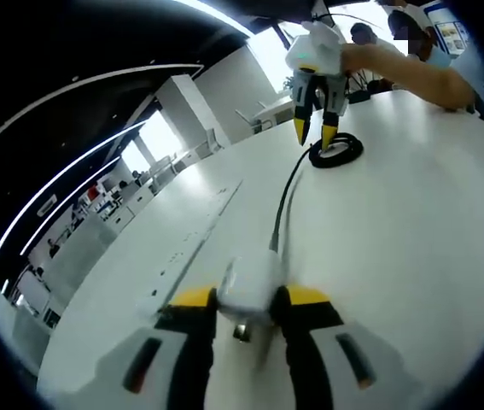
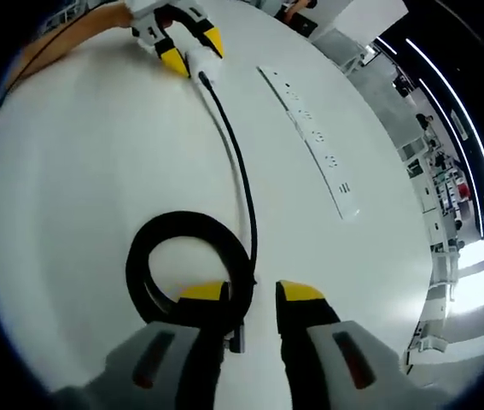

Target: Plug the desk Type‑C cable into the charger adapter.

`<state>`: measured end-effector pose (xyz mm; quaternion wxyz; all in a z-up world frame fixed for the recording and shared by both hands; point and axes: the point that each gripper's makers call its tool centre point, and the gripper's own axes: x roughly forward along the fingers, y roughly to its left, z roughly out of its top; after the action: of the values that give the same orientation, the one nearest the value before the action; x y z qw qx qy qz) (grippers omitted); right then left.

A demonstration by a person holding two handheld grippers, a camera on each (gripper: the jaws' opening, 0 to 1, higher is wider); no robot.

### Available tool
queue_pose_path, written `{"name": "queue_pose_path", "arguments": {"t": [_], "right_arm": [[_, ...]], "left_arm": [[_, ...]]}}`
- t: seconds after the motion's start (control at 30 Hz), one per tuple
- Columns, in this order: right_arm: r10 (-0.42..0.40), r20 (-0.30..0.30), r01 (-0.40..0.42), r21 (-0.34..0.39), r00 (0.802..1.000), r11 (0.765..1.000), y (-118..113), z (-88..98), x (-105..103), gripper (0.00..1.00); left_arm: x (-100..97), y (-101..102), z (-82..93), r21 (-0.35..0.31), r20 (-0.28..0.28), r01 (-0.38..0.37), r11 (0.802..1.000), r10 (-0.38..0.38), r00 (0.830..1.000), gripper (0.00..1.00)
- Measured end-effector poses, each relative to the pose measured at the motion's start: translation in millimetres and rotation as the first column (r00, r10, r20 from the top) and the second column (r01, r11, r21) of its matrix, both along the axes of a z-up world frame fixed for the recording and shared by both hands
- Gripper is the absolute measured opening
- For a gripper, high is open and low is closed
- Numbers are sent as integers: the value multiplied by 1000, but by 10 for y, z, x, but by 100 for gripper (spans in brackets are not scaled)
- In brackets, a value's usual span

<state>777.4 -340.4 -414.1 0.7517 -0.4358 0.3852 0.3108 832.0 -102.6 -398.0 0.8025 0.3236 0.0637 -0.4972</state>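
Cable (image 2: 237, 162) seems already seated in adapter (image 1: 250, 286), clamped by left gripper (image 1: 248, 301); right gripper (image 2: 253, 295), jaws apart, should grip low, avoiding coil (image 2: 186, 260).

Left tongs (image 1: 248, 301) around white charger adapter (image 1: 252, 289)

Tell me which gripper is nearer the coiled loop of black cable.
Right. The right gripper hangs just over the coiled loop, fingers apart. The left gripper is at the cable's far end, shut on the white adapter.
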Motion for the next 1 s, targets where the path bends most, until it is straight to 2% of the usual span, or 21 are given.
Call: {"name": "queue_pose_path", "arguments": {"t": [0.2, 0.37, 0.7, 0.83, 1.0], "right_arm": [[-12, 45, 14, -25, 999, 1000, -17, 1, 84, 24], [13, 94, -4, -96, 995, 995, -11, -5, 174, 22], [3, 144, 13, -110, 989, 994, -54, 29, 263, 22], [17, 187, 12, -152, 982, 988, -87, 80, 318, 22], [23, 205, 14, -177, 979, 984, -86, 97, 322, 23]], "left_arm": [[52, 34, 4, 5, 6, -15, 1000, 15, 1000, 31], [85, 52, 10, 13, 19, -25, 1000, 25, 1000, 31], [191, 139, 75, 4, 53, -79, 997, 78, 996, 29], [204, 168, 96, -5, 56, -95, 995, 95, 994, 29], [199, 167, 97, -4, 58, -98, 995, 98, 994, 29]]}}
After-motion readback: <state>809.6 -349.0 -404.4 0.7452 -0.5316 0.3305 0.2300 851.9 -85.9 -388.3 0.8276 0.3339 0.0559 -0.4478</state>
